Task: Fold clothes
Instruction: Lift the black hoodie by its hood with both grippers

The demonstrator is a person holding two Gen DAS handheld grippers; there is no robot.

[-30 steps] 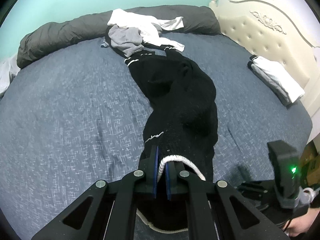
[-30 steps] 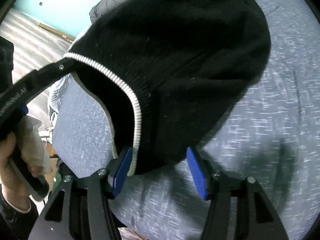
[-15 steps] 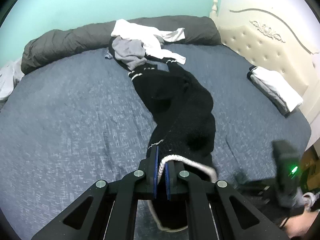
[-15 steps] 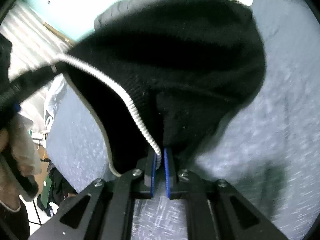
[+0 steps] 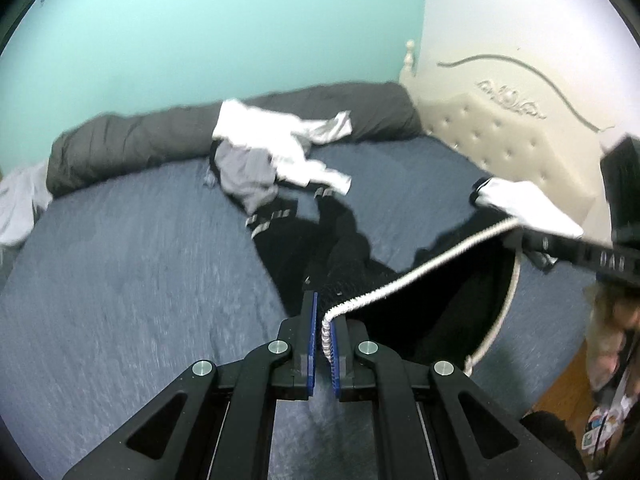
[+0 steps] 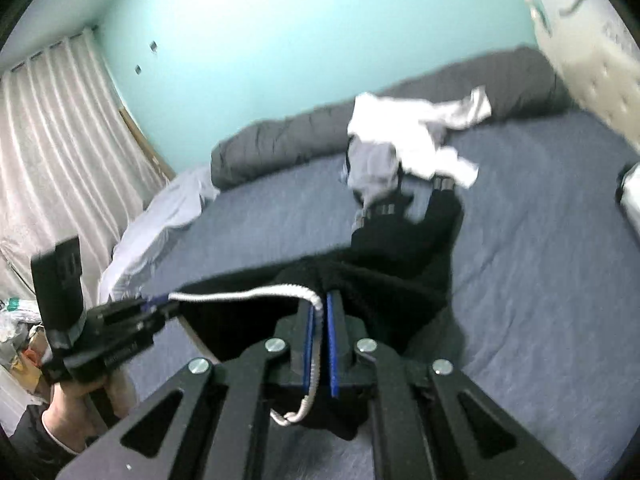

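Knitwear, a black fuzzy garment (image 5: 344, 256) edged with a ribbed white trim (image 5: 416, 276), hangs stretched between the two tools above the blue-grey bedspread (image 5: 132, 280), its far end with grey-striped cuffs (image 5: 272, 220) trailing on the bed toward the heap of laundry. The left gripper (image 5: 323, 344) has its blue pads (image 5: 312, 344) pressed together on the white trim, and the right gripper (image 6: 319, 344) is likewise clamped on that same trim at the garment's other corner, so the edge runs taut from one to the other. In the right wrist view the left tool is seen at the left, gripped by a hand (image 6: 76, 396) in a dark sleeve. Beyond the cuffs lies a crumpled pile of a white garment (image 5: 280, 140) and a pale grey one (image 5: 248, 172), touching the black piece's far end. Behind the pile a dark grey rolled duvet (image 5: 132, 140) runs along the turquoise wall (image 5: 220, 28). To the right, near the cream tufted headboard (image 5: 500, 140), sits a folded stack of white and dark clothes (image 5: 524, 208), partly hidden by the raised trim. A pale sheet (image 6: 160, 220) drapes off the bed's left edge beside white pleated curtains (image 6: 56, 152).
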